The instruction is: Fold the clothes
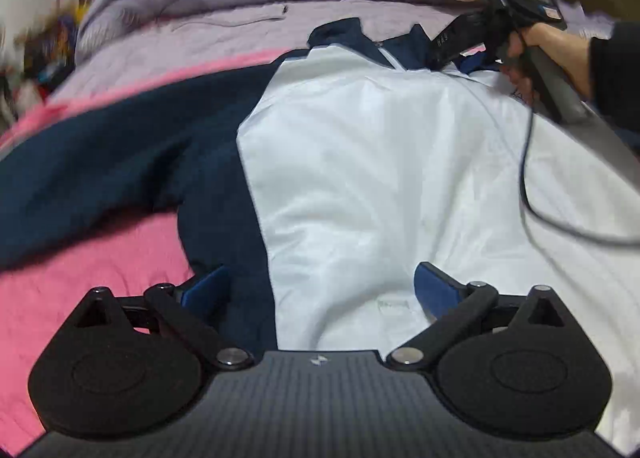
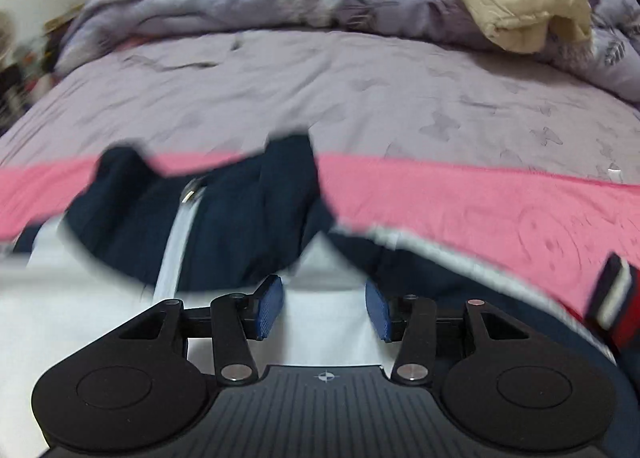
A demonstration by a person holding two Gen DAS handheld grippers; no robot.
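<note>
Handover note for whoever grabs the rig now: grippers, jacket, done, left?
Left gripper: open, empty, above the jacket's white body near its navy side panel.
Right gripper: open, empty, by the navy collar and zipper.
Jacket lies front up, spread on the pink sheet; one navy sleeve stretched sideways.
Done: laid out. No fold visible.
Left: fold sleeves in, then the body.

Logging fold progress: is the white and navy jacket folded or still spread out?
Spread out. The jacket lies flat, front up, on the pink sheet, its navy sleeve stretched sideways, collar unfolded.
</note>
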